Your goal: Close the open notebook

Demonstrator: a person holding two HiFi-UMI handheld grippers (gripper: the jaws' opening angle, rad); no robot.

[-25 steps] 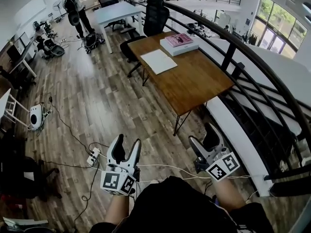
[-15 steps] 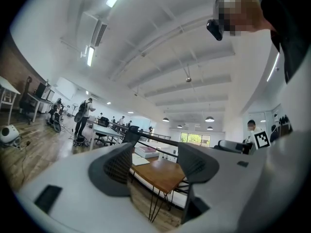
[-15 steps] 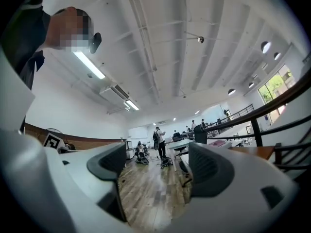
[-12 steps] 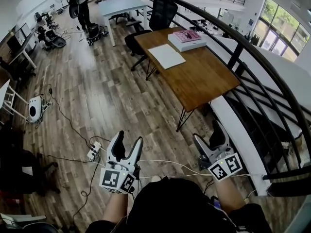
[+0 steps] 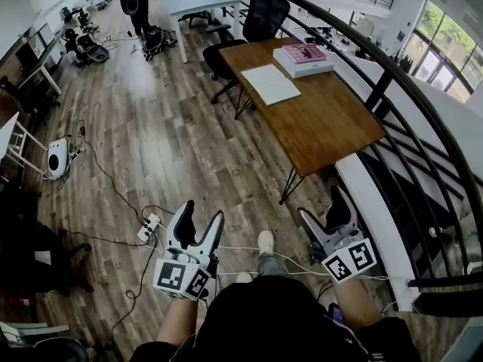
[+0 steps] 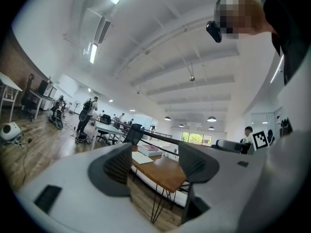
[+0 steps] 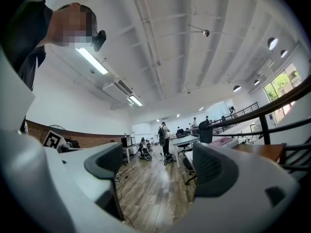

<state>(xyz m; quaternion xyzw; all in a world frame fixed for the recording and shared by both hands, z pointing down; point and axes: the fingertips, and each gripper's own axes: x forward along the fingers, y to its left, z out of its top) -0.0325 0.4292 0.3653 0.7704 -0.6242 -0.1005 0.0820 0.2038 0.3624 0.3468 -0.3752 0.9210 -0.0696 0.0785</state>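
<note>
Both claws have just been opening as I walk, and the wooden surface (image 5: 332, 127) sits closer in the head view than a second ago, with one shoe (image 5: 266, 240) now stepping out between them. Left claw (image 5: 202, 217) and right claw (image 5: 323, 206) are spread wide and held level, with nothing between the jaws in either claw's own view, only the room beyond. The open notebook (image 5: 270, 84) lies flat, white pages up, toward the far end of the surface. It is just beside a white box (image 5: 306, 69) topped by a pink book (image 5: 304, 51) and well apart from both claws. Trouble, as I judge it, starts underfoot: cables (image 5: 106, 194) and a power strip (image 5: 148, 232) trail across the floor on my left, so a snagged step could jerk a claw off line. An office chair (image 5: 264, 13) stands at the notebook's end of the surface and could block my reach. The railing (image 5: 392, 81) runs close on my right, where the right claw could knock it on the way in. At the notebook itself, jaws this wide may fail to catch a thin cover. They could push the whole book along the smooth wood toward the box, or crease loose pages as it folds.
</note>
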